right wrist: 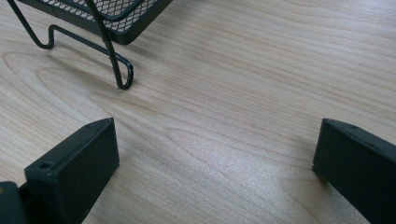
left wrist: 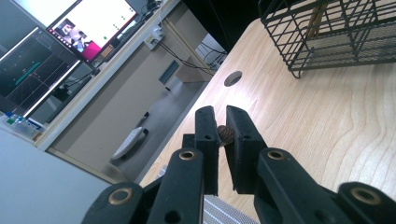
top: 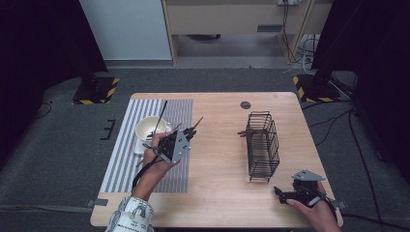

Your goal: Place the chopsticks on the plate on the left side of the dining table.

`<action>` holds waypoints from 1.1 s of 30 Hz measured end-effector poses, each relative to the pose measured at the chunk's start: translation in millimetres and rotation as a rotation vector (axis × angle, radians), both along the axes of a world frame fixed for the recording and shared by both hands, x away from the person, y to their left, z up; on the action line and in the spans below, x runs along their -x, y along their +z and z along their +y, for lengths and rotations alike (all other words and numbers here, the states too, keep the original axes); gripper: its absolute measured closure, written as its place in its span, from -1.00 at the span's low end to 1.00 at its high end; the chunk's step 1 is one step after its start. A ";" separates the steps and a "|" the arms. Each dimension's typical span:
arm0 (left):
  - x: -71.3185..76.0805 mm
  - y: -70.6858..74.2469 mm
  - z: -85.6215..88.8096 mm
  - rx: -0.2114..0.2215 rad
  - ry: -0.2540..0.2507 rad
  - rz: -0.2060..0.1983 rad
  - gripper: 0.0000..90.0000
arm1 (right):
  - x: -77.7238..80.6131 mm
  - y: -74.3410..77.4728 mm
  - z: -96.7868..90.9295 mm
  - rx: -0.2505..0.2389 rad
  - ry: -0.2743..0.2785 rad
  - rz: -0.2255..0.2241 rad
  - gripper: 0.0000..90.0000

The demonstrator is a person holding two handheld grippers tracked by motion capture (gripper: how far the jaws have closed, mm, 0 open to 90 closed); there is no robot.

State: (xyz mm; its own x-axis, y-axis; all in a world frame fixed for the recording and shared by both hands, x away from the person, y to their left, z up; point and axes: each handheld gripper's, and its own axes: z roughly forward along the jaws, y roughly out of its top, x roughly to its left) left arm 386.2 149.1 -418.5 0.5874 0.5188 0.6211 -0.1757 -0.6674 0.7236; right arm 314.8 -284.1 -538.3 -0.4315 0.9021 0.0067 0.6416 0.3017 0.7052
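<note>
The left gripper point(top: 186, 135) hangs above the right edge of the striped mat point(top: 126, 164), just right of the cup point(top: 151, 129), with its jaws pressed together on a brown chopstick point(top: 197, 123); in the left gripper view the stick's point(left wrist: 226, 134) round end shows pinched between the black pads. A dark stick point(top: 161, 114) leans in the cup. The wire basket point(top: 263, 145) stands right of centre on the table point(top: 217, 169), well apart from the left gripper, and already has a brown stick point(top: 249, 131) poking out of its left side. The right gripper point(top: 285, 194) rests low at the near right corner, jaws spread wide with nothing between them, near the basket's foot point(right wrist: 122, 77). The work looks like carrying sticks from cup to basket. The grip is narrow and near one end, so the chopstick could swing or slide out on the way across. Coming in at a slant, it could catch on a wire or slip through the bars and roll off the table. No brand or label can be read; the writing on the monitor point(left wrist: 93, 25) in the left gripper view is too small to make out.
</note>
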 end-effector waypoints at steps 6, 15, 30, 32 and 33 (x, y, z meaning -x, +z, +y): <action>1.7 -1.4 8.4 0.000 0.010 0.001 0.85 | 0.0 0.0 0.0 0.000 0.000 0.000 -1.00; 4.4 -6.3 25.0 0.004 0.037 0.008 0.85 | 0.0 0.0 0.0 0.000 0.000 0.000 -1.00; 7.5 -15.1 44.6 0.008 0.068 0.024 0.85 | 0.0 0.0 0.0 0.000 0.000 0.000 -1.00; 8.0 -16.7 46.7 0.011 0.072 0.029 0.85 | 0.0 0.0 0.0 0.000 0.000 0.000 -1.00; 8.3 -17.3 48.2 0.009 0.075 0.030 0.85 | 0.0 0.0 0.0 0.000 0.000 0.000 -1.00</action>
State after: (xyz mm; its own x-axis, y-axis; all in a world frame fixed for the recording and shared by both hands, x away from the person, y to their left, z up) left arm 377.9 197.3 -435.8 0.5653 0.5672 0.5989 -0.1035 -0.6715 0.7337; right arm 314.9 -284.1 -538.3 -0.4315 0.9021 0.0066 0.6415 0.3017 0.7053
